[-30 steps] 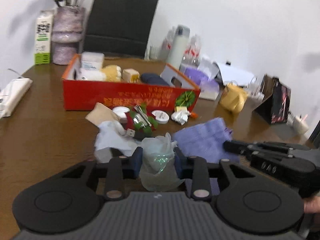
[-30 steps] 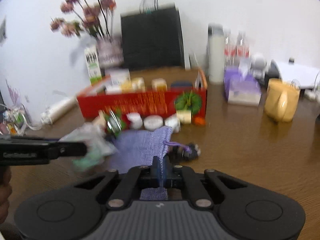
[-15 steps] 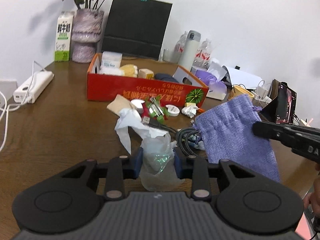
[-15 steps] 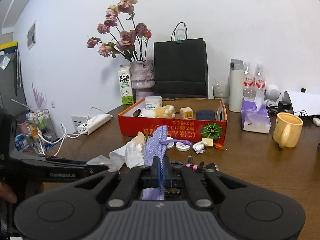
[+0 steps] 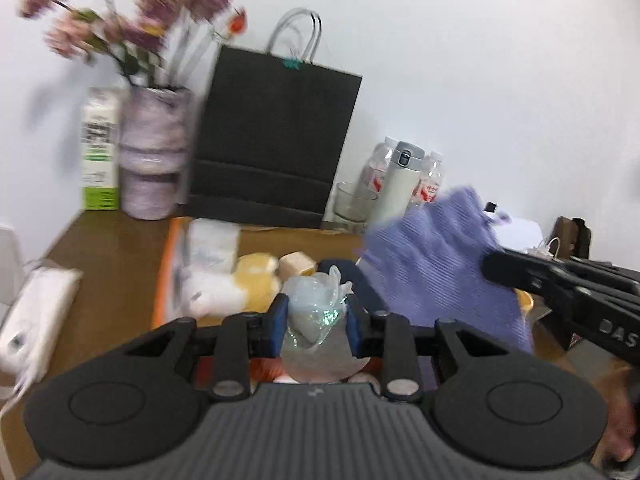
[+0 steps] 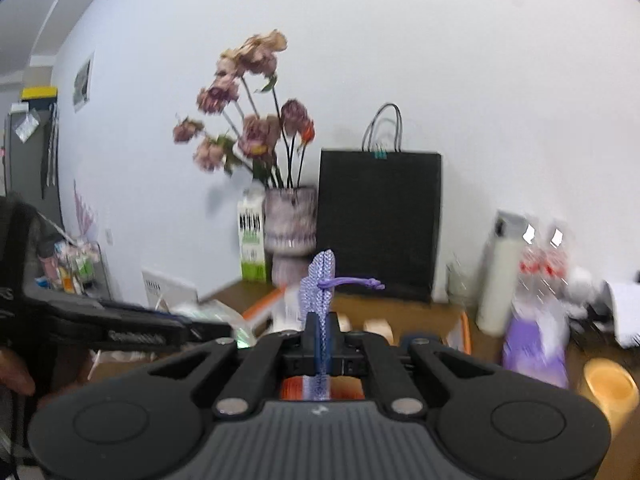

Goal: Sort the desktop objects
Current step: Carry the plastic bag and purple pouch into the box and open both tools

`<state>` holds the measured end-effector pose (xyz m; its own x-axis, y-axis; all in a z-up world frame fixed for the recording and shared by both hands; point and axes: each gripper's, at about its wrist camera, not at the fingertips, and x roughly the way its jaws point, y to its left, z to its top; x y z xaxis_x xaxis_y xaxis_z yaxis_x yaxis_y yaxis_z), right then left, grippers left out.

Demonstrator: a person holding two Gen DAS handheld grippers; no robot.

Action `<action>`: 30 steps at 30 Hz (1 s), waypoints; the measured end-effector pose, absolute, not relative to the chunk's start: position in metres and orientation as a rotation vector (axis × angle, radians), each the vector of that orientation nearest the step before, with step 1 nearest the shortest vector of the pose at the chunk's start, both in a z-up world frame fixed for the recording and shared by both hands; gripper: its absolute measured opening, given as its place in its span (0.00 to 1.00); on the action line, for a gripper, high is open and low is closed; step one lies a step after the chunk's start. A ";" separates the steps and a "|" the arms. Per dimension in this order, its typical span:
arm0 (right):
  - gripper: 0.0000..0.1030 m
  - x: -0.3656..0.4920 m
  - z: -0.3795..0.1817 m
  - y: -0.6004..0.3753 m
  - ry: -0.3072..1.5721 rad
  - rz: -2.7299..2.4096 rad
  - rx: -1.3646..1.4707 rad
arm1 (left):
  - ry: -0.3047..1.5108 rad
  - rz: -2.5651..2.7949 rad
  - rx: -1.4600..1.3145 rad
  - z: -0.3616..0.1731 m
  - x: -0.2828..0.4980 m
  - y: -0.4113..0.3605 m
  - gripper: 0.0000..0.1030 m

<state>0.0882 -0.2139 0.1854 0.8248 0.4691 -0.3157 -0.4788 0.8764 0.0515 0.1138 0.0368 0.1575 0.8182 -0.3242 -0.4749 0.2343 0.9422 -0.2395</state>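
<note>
My left gripper (image 5: 317, 322) is shut on a clear plastic bag (image 5: 316, 316) with green glitter inside and holds it in the air above the red and orange box (image 5: 168, 272). My right gripper (image 6: 322, 344) is shut on a purple mesh drawstring pouch (image 6: 320, 292), seen edge-on. In the left wrist view the pouch (image 5: 440, 260) hangs to the right, held by the right gripper (image 5: 504, 268). The box holds white packets (image 5: 208, 256), yellow items (image 5: 256, 272) and a dark item, partly hidden.
A black paper bag (image 5: 272, 140), a vase of dried flowers (image 5: 154, 160) and a milk carton (image 5: 100, 148) stand at the back. A white flask (image 5: 400, 184), bottles and a glass stand at the back right. A white power strip (image 5: 36, 312) lies left. A yellow mug (image 6: 612, 384) stands right.
Both grippers have risen and moved forward toward the box, each keeping its hold. The loose items on the table in front of the box have dropped out of view.
</note>
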 end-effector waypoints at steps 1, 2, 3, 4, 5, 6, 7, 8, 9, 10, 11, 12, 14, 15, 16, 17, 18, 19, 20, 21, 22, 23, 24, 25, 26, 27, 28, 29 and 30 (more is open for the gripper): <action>0.01 0.115 0.185 -0.210 0.352 0.504 -0.014 | 0.563 -0.287 -0.166 0.156 0.141 0.033 0.29; 0.01 0.150 0.181 -0.203 0.391 0.496 -0.004 | 0.598 -0.276 -0.154 0.152 0.167 0.029 0.29; 0.01 0.183 0.172 -0.198 0.437 0.473 0.013 | 0.645 -0.277 -0.148 0.144 0.196 0.024 0.29; 0.01 0.221 0.156 -0.191 0.514 0.446 0.016 | 0.695 -0.281 -0.156 0.133 0.224 0.019 0.29; 0.01 0.247 0.141 -0.186 0.572 0.412 0.013 | 0.737 -0.289 -0.140 0.121 0.245 0.012 0.30; 0.01 0.275 0.121 -0.180 0.644 0.351 -0.003 | 0.781 -0.292 -0.122 0.108 0.263 0.005 0.30; 0.01 0.292 0.104 -0.174 0.708 0.308 -0.037 | 0.817 -0.278 -0.095 0.095 0.279 -0.001 0.30; 0.01 0.306 0.088 -0.171 0.760 0.280 -0.059 | 0.826 -0.278 -0.092 0.086 0.287 -0.003 0.31; 0.01 0.314 0.078 -0.169 0.795 0.281 -0.060 | 0.815 -0.290 -0.098 0.081 0.288 -0.004 0.29; 0.01 0.318 0.068 -0.171 0.826 0.283 -0.042 | 0.809 -0.275 -0.084 0.078 0.291 -0.006 0.29; 0.02 0.325 0.060 -0.173 0.879 0.291 -0.020 | 0.798 -0.261 -0.071 0.077 0.293 -0.008 0.30; 0.02 0.331 0.052 -0.175 0.922 0.301 0.002 | 0.789 -0.252 -0.065 0.077 0.295 -0.010 0.30; 0.08 0.337 0.043 -0.181 0.966 0.305 0.051 | 0.804 -0.253 -0.058 0.076 0.303 -0.013 0.37; 0.10 0.340 0.043 -0.188 0.978 0.315 0.106 | 0.809 -0.255 -0.063 0.079 0.303 -0.014 0.47; 0.11 0.341 0.044 -0.197 0.992 0.324 0.161 | 0.801 -0.262 -0.070 0.083 0.300 -0.011 0.54; 0.20 0.340 0.046 -0.205 1.000 0.334 0.205 | 0.787 -0.270 -0.071 0.087 0.297 -0.009 0.71; 0.27 0.337 0.051 -0.211 0.997 0.346 0.235 | 0.760 -0.279 -0.074 0.092 0.291 -0.005 0.85; 0.30 0.332 0.058 -0.216 0.980 0.357 0.249 | 0.737 -0.283 -0.081 0.098 0.286 -0.001 0.87; 0.40 0.325 0.068 -0.218 0.953 0.337 0.230 | 0.726 -0.281 -0.089 0.104 0.280 0.002 0.87; 0.52 0.316 0.077 -0.218 0.921 0.299 0.190 | 0.724 -0.284 -0.093 0.110 0.272 0.004 0.89; 0.55 0.305 0.086 -0.219 0.886 0.267 0.145 | 0.717 -0.279 -0.086 0.117 0.258 0.007 0.90; 0.58 0.288 0.097 -0.219 0.840 0.244 0.097 | 0.703 -0.253 -0.073 0.122 0.242 0.010 0.93; 0.58 0.270 0.105 -0.221 0.800 0.240 0.063 | 0.668 -0.216 -0.065 0.127 0.220 0.014 0.97; 0.59 0.254 0.111 -0.224 0.766 0.252 0.042 | 0.633 -0.186 -0.063 0.131 0.195 0.019 0.98; 0.64 0.231 0.115 -0.228 0.728 0.271 0.031 | 0.605 -0.165 -0.075 0.134 0.173 0.024 1.00; 0.74 0.211 0.117 -0.229 0.701 0.289 0.024 | 0.581 -0.152 -0.098 0.135 0.150 0.029 1.00; 0.78 0.186 0.118 -0.231 0.670 0.311 0.015 | 0.570 -0.146 -0.115 0.135 0.128 0.033 1.00; 0.82 0.166 0.117 -0.233 0.649 0.320 0.011 | 0.564 -0.143 -0.128 0.132 0.106 0.036 1.00; 0.82 0.146 0.116 -0.233 0.637 0.328 -0.004 | 0.568 -0.132 -0.131 0.129 0.089 0.037 1.00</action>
